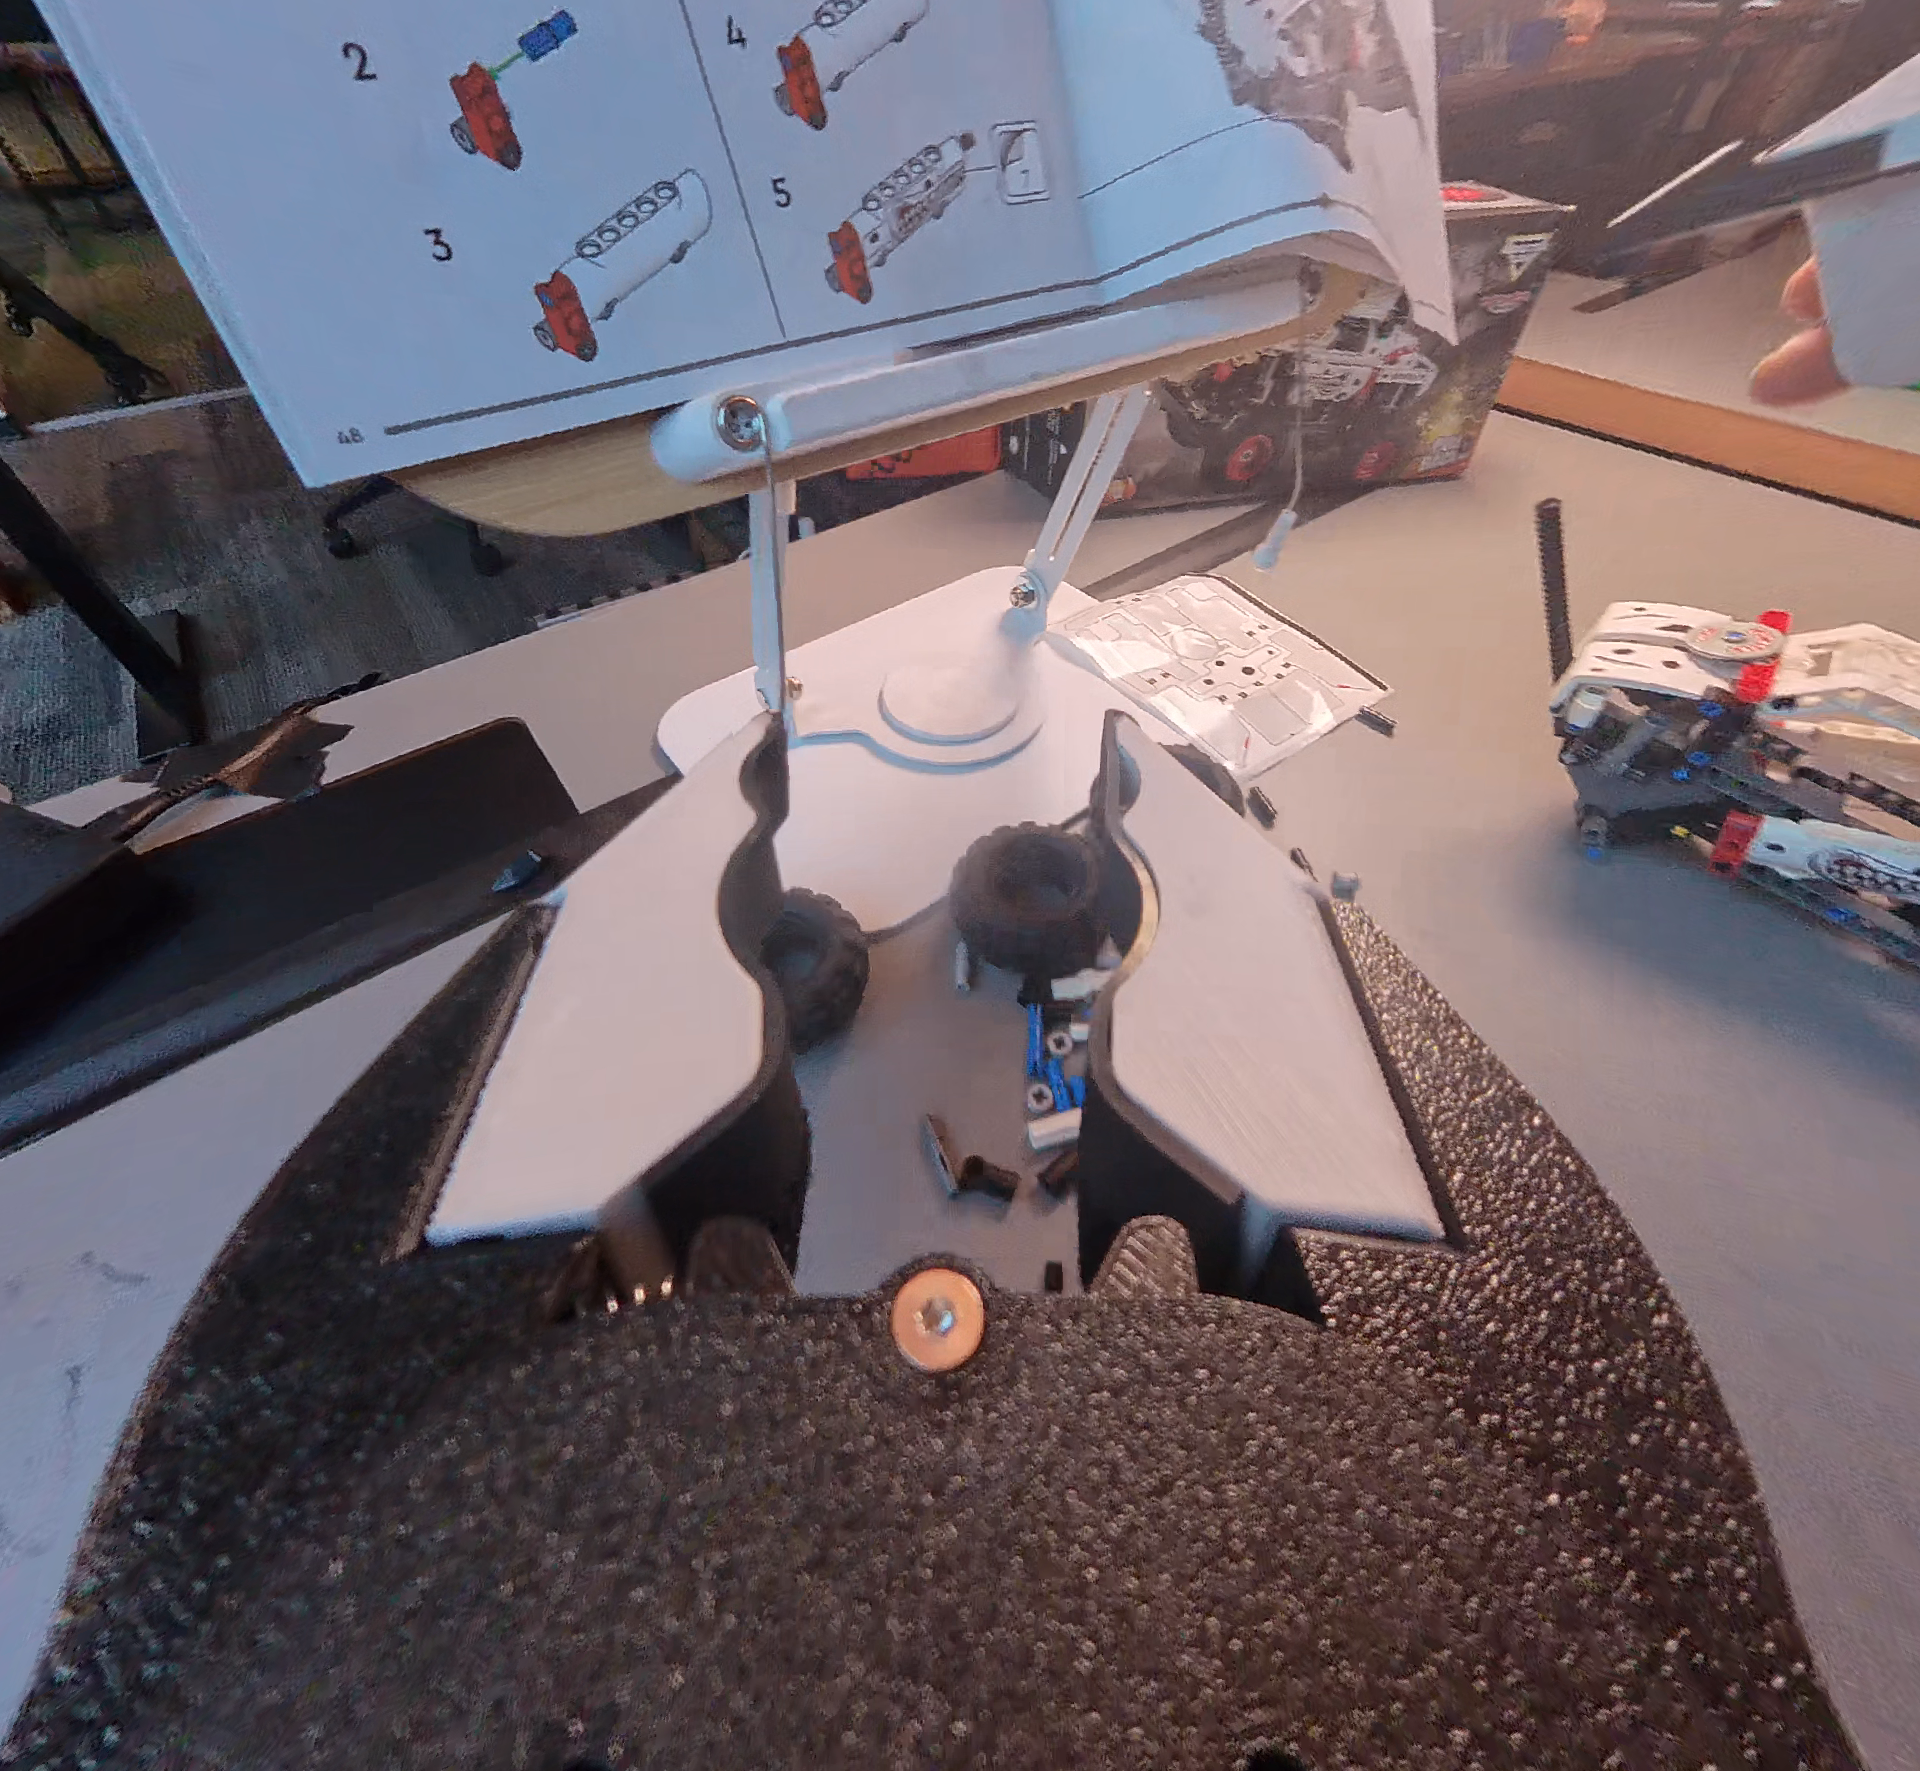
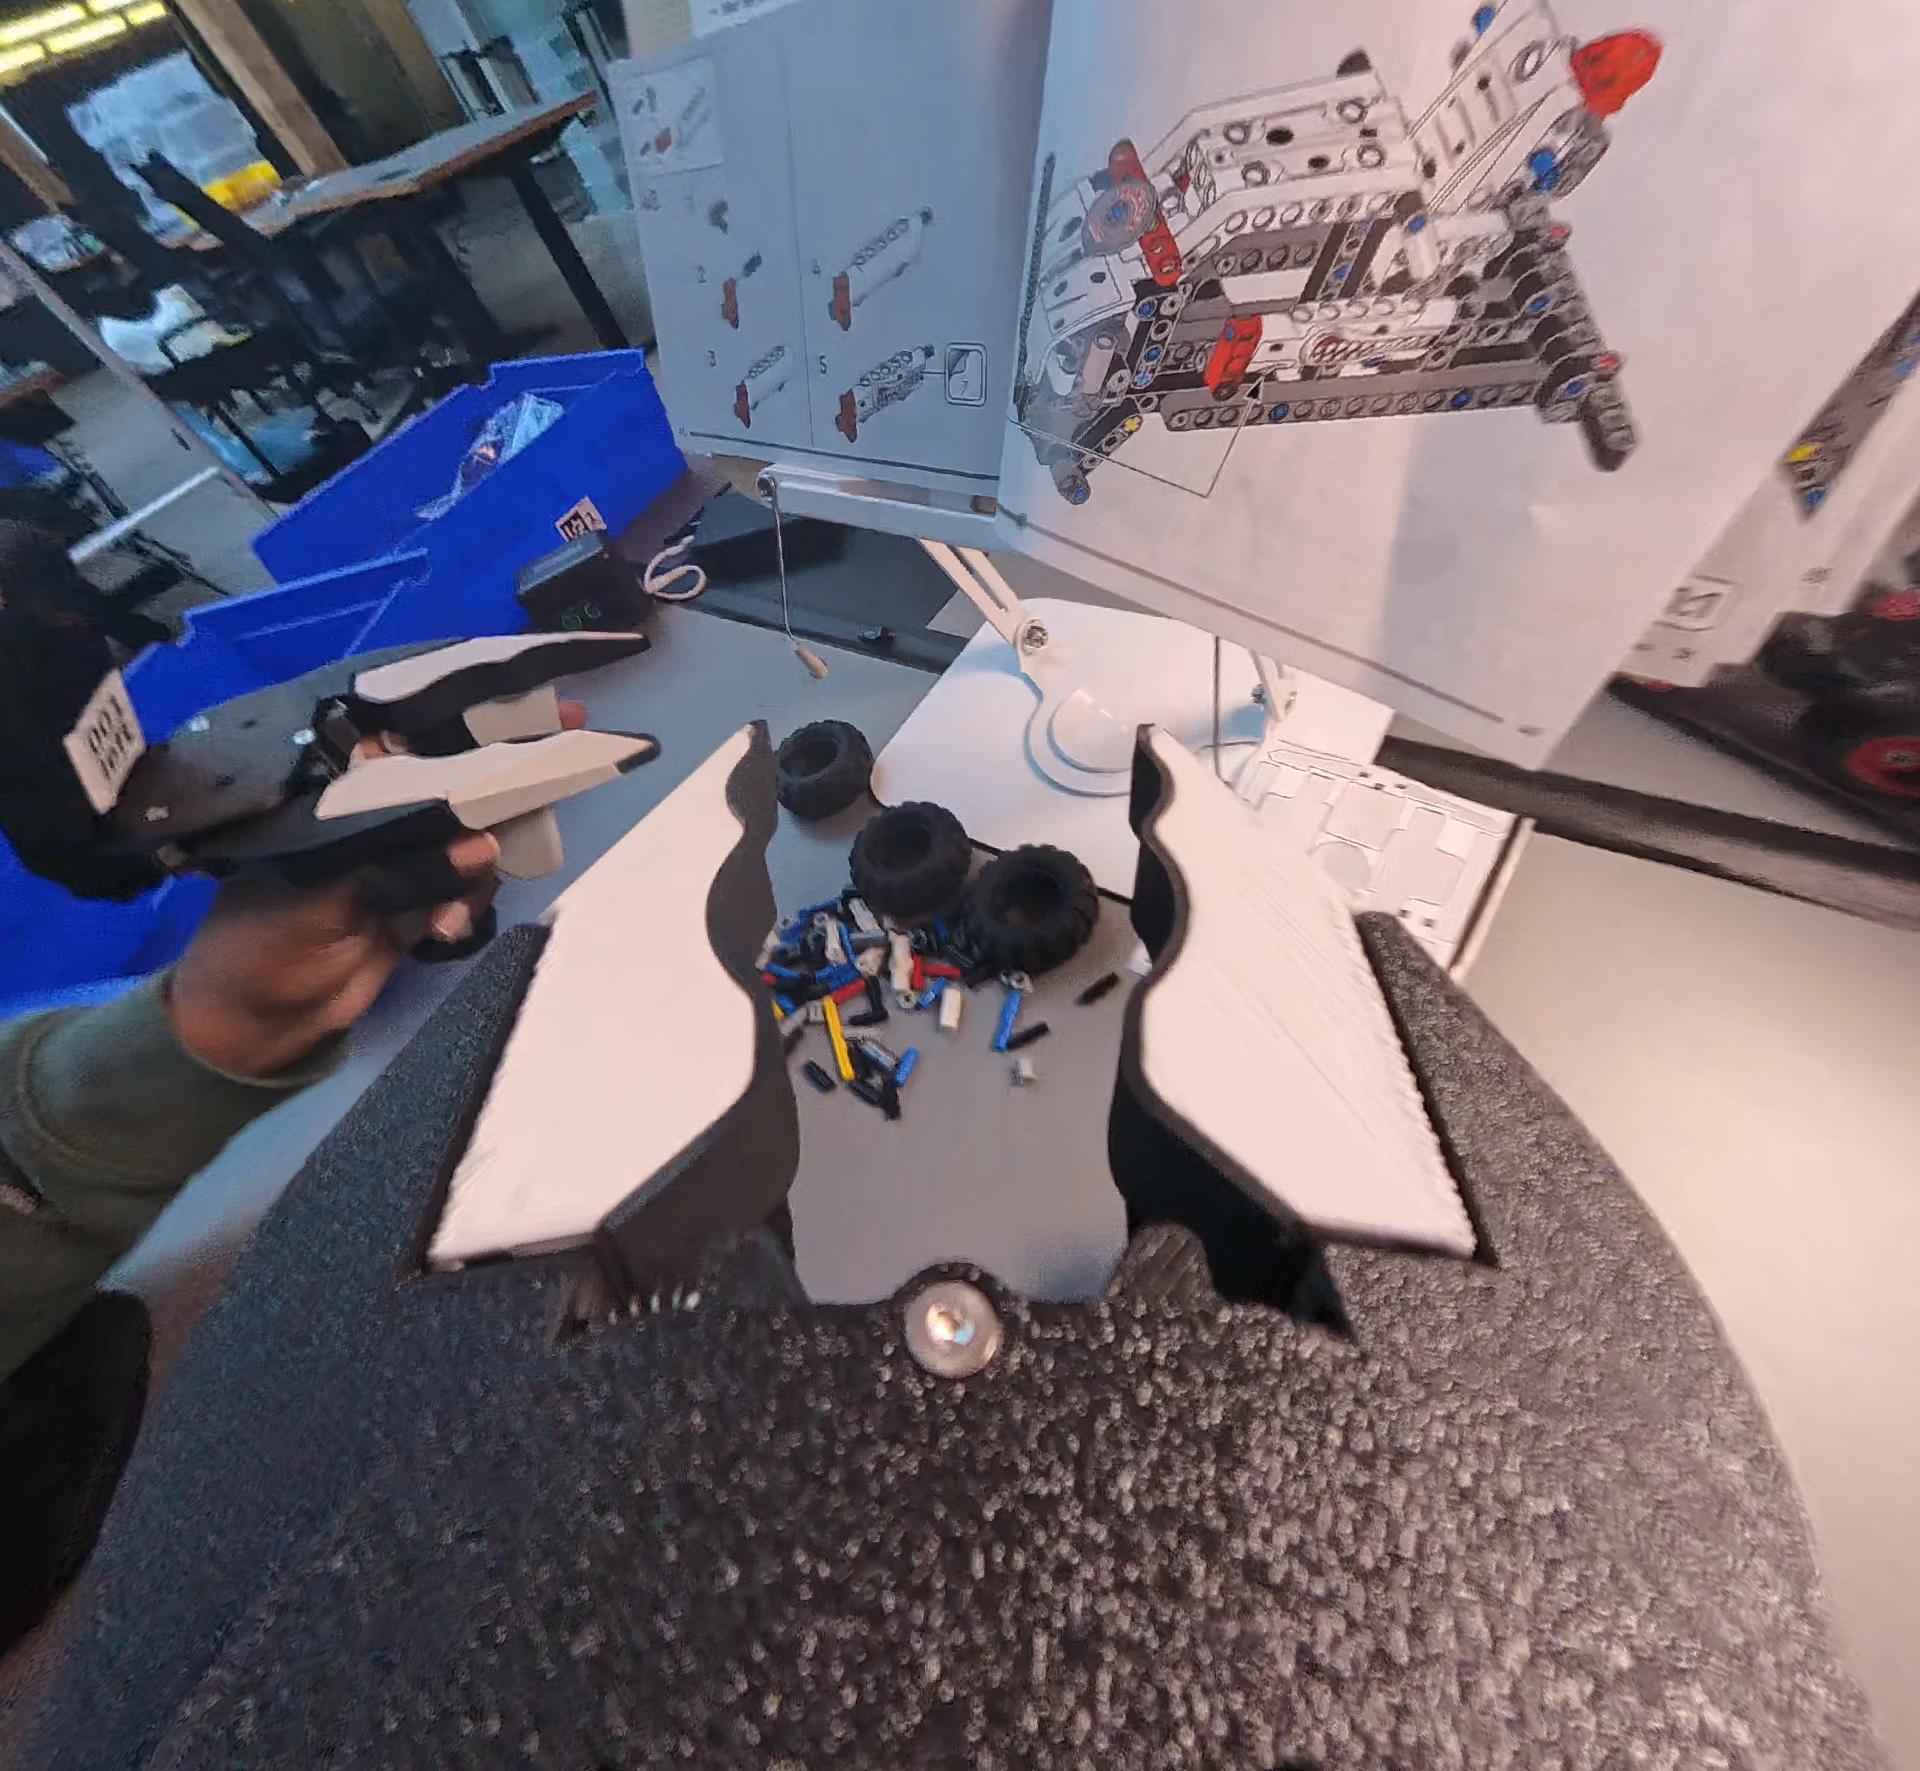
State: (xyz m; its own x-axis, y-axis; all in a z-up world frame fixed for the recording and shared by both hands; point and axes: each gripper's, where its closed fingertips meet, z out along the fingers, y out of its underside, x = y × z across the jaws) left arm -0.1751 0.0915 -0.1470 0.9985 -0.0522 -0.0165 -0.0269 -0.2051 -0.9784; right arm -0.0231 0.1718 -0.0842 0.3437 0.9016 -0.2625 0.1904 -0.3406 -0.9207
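- The left gripper [image 1: 940, 900] hangs over the white base of the book stand [image 1: 831, 734], its jaws well apart with nothing between them.
- Below and between its fingers, on the grey table [image 1: 1558, 1150] at the near edge of the stand base, lie two black rubber tyres [image 1: 1029, 900] and a few small building pins [image 1: 1049, 1077] in blue, grey and black.
- The right gripper [image 2: 951, 848] is also wide open and empty; it hovers above the same heap of pins, nearer than the stand base.
- In the right wrist view three tyres show: two side by side just beyond the pins, a third nearer the stand base, off to the left.
- The instruction booklet [image 1: 520, 163] rests open on the stand's ledge, above the base; one loose page [image 2: 1403, 319] curls forward on the stand's right side, printed with a picture of a white, black and red vehicle frame.
- A half-built model [image 1: 1756, 755] of white, black and red beams lies on the table right of the stand base, well apart from it.
- A sticker sheet [image 1: 1205, 672] lies flat beside the base, touching its right edge as far as can be told.
- The printed toy box [image 1: 1351, 391] stands behind the stand.
- Blue bins [image 2: 468, 495] sit left of the stand.
- A person's hand [image 2: 343, 952] holds the left gripper, seen at the left of the right wrist view.
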